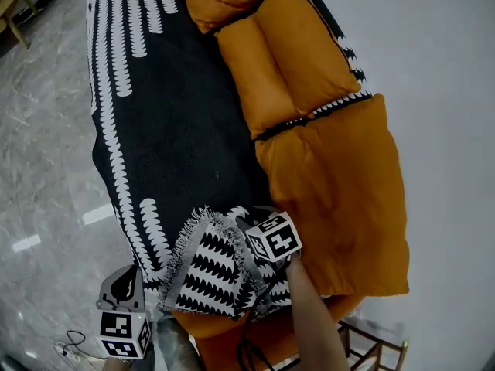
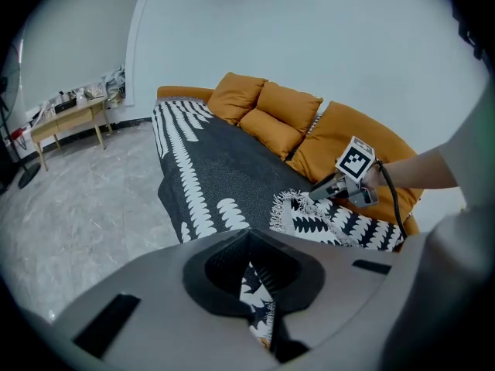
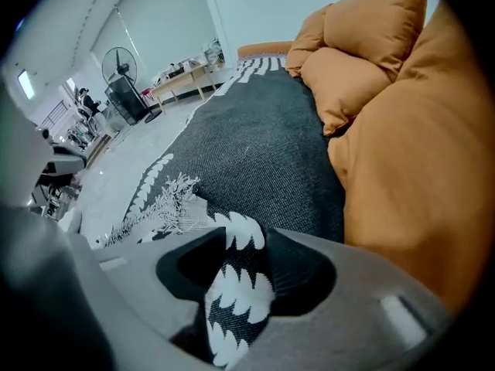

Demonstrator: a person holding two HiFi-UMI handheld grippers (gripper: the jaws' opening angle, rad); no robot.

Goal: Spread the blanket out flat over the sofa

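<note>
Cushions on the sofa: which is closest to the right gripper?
The largest cushion, at the sofa's near end, beside the right gripper; smaller ones lie farther along.

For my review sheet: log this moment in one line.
left tongs: shut on blanket | right tongs: shut on blanket | blanket: near end folded back | sofa: seat mostly covered

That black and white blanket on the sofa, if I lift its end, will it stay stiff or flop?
Probably floppy: the blanket drapes over the sofa edge and its fringed end lies folded back. Likely to sag between the left claw and right claw, since each pinches only a thin fold.
</note>
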